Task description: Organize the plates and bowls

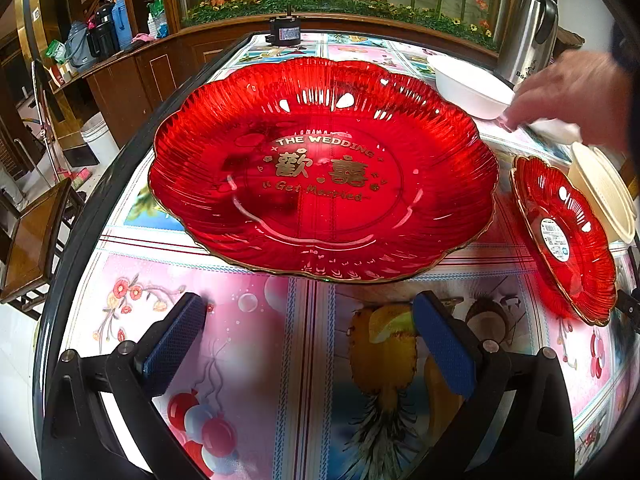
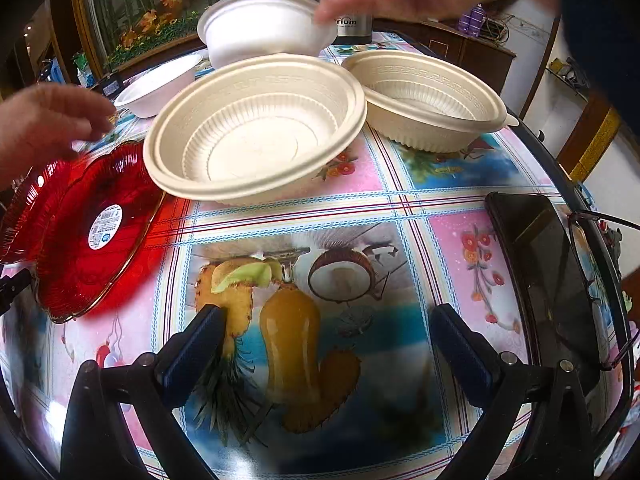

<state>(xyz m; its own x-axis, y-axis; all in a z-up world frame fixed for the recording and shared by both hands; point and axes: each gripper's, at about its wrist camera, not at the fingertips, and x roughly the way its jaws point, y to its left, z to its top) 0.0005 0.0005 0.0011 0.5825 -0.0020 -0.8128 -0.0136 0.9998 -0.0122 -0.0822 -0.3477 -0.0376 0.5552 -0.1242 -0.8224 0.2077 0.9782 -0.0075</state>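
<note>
Two tools, left tool and right tool, gape empty. Large red wedding plate looks rigid, slick, light; pinch its scalloped near rim.

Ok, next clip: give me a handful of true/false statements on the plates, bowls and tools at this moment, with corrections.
1. Both the left tool and right tool are open and empty. True.
2. The large red wedding plate is stacked on the small red plate. False: they lie side by side.
3. Two cream bowls sit on the tablecloth. True.
4. The white bowl is upside down. False: it is upright.
</note>
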